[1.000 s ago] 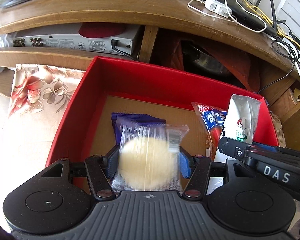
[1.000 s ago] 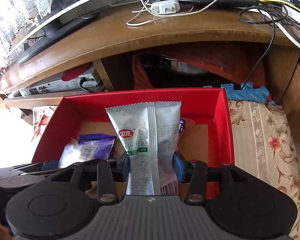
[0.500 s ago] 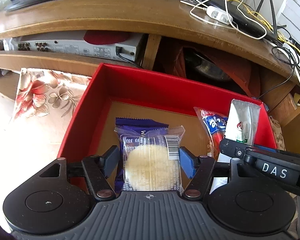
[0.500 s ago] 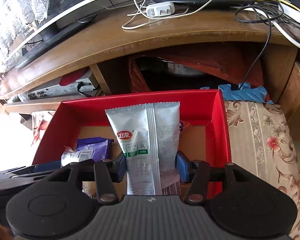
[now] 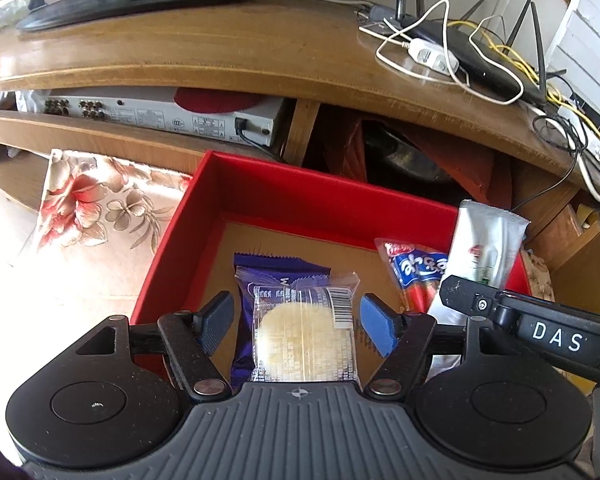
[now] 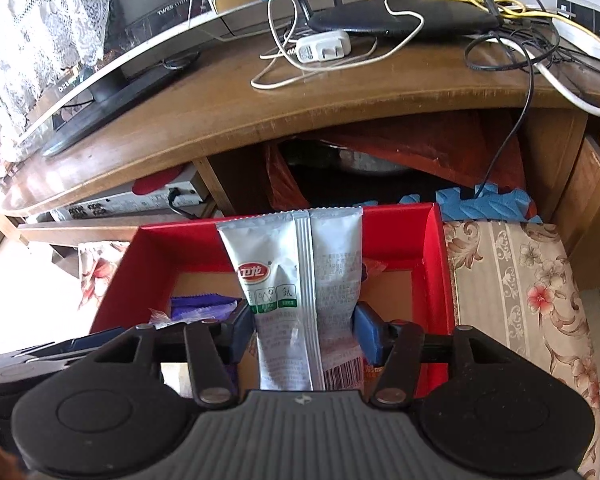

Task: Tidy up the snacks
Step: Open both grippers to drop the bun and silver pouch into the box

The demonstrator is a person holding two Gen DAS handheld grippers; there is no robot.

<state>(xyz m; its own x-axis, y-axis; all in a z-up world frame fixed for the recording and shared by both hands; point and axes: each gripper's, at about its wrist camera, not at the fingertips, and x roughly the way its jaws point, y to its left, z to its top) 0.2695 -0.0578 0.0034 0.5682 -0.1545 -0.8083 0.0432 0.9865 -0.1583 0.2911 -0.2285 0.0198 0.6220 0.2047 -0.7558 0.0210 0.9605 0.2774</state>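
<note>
L tongs (image 5: 296,322) over the red box (image 5: 204,216), jaws opening, pads clear of the round cake pack (image 5: 304,338), which lies on a purple packet (image 5: 280,270) inside. R tongs (image 6: 304,330) opening too; silver pouch (image 6: 296,276) upright between pads, contact unclear. Both likely drop-offs.

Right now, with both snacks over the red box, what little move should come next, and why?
Probably let the right gripper finish opening. The left gripper already stands clear of the clear-wrapped cake, which lies on the purple packet in the red box. The silver packet is upright between the right jaws, which are opening, barely apart from it.
</note>
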